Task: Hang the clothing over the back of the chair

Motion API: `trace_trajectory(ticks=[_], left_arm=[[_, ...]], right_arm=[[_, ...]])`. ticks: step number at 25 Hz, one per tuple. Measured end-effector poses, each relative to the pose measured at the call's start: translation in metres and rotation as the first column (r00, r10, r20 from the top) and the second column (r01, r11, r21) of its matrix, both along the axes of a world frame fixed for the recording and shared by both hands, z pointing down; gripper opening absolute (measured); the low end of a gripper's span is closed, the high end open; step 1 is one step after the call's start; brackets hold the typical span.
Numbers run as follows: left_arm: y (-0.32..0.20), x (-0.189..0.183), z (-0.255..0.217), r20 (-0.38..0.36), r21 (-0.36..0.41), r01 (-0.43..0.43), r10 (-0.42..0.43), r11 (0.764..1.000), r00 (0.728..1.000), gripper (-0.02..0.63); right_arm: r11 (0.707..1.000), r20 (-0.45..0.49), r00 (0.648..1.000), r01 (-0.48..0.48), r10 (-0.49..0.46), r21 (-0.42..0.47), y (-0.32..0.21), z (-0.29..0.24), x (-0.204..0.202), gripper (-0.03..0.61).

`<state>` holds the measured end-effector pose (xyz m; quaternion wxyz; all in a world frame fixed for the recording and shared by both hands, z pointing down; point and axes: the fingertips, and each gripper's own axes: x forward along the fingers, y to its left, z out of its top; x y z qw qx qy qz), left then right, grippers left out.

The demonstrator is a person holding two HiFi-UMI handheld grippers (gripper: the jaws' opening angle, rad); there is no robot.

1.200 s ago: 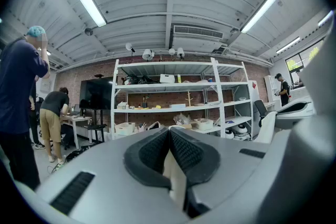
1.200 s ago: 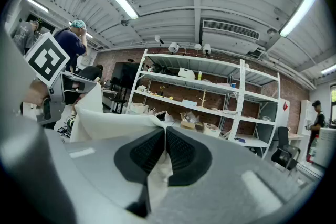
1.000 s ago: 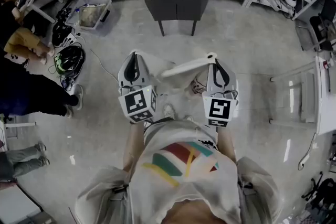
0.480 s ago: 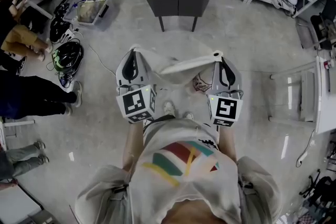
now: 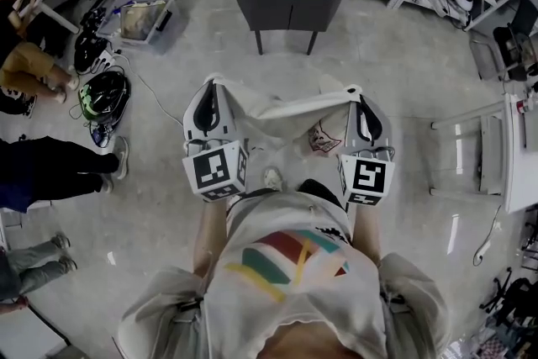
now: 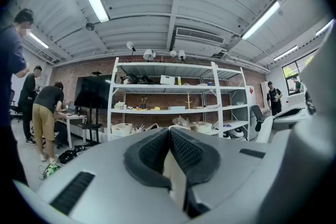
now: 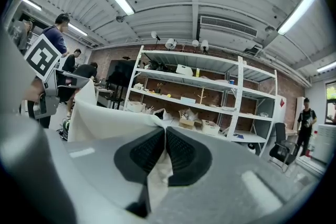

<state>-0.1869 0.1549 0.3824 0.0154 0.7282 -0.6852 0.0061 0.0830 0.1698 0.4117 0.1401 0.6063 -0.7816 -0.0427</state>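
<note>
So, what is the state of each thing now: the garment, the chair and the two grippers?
Garment: held up, stretched between both grippers, not yet on the chair.
Chair: upright by the shelves, no garment on it.
Left gripper: shut on the garment.
Right gripper: shut on the garment.

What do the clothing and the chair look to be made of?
The clothing looks like thin, soft fabric, pale and matte, since it sags and creases where it hangs. The chair has a dark grey matte back, either upholstery or plastic; the view is too distant to tell which.
</note>
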Motion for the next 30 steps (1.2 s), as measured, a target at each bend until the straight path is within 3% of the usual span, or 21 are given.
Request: trace_trajectory(ticks=[6, 17, 30], left_arm=[[-0.014, -0.024, 0.002, -0.032, -0.005, 0.011, -0.011, 1.0, 0.999, 0.017], [-0.058, -0.009, 0.007, -0.047, -0.028, 0.015, -0.016, 1.0, 0.999, 0.017], [-0.207, 0.038, -0.022, 0.014, 0.036, 0.03, -0.03, 0.999, 0.999, 0.017]], right_arm=[[1.0, -0.027, 1.0, -0.017, 0.016, -0.02, 0.002, 0.0, -0.009, 0.014], [1.0, -0.009, 1.0, -0.008, 0.008, -0.019, -0.054, 0.001, 0.001, 0.014], [0.999, 0.032, 0.999, -0.006, 0.004, 0.045, -0.188, -0.02, 0.056, 0.014]])
